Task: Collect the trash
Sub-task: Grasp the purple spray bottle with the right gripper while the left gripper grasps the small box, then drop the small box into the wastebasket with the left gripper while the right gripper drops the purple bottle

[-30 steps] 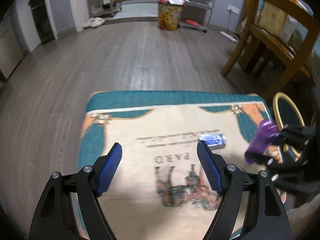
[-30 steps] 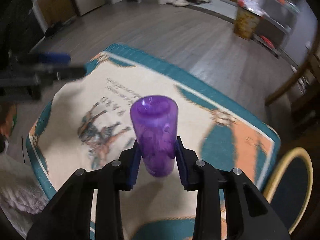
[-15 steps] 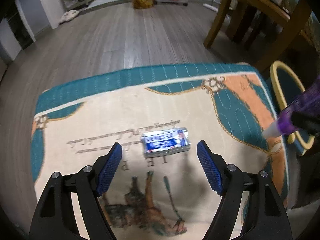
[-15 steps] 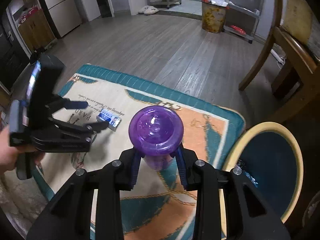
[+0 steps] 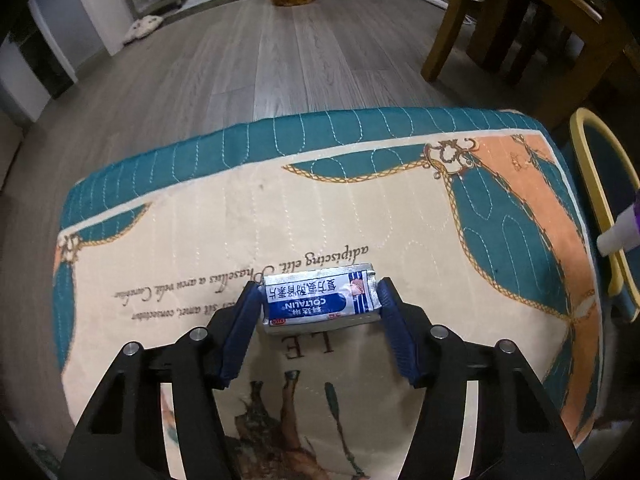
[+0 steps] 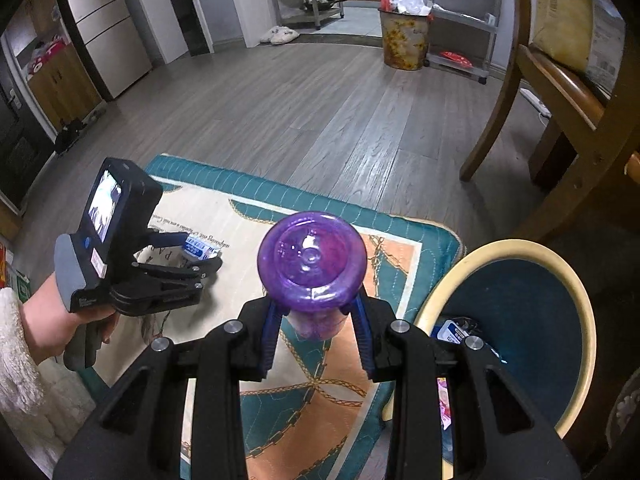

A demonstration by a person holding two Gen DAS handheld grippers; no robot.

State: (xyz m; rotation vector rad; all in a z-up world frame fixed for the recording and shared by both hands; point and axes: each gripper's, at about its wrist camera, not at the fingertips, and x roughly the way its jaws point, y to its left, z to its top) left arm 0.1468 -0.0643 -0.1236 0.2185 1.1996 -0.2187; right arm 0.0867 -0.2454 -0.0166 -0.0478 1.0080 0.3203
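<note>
Trash item one: blue-and-silver foil packet (image 5: pixel 318 298) lying flat on the printed mat (image 5: pixel 400 220), roughly mid-mat, a bit toward the near edge, on top of the printed lettering. Left gripper (image 5: pixel 316 300) straddles it, pointing steeply down; jaws closing, packet between the blue pads (image 5: pixel 244 320), pads at or just at the packet's two short ends — firm pinch not confirmed. Packet sits on the mat, not lifted.

Trash item two: purple bottle (image 6: pixel 312 268) clamped in the right gripper (image 6: pixel 316 324), pads pressing on its narrower lower part, wide end facing the camera. It hangs over the mat's right edge, just beside the bin (image 6: pixel 576 300). In the left view only the bottle's white tip shows, in front of the bin's rim.

Bin: round, cream rim, teal inside, standing on the floor against the mat's right edge; some wrappers (image 6: pixel 456 332) already in it.

Person's hand (image 6: pixel 60 320) with a fuzzy white sleeve (image 6: pixel 12 344) holds the left gripper's handle. Mat lies on grey wood floor (image 6: pixel 320 112); wooden chair (image 6: pixel 560 92) beyond the bin; a full patterned trash can (image 6: pixel 402 46) far back.
</note>
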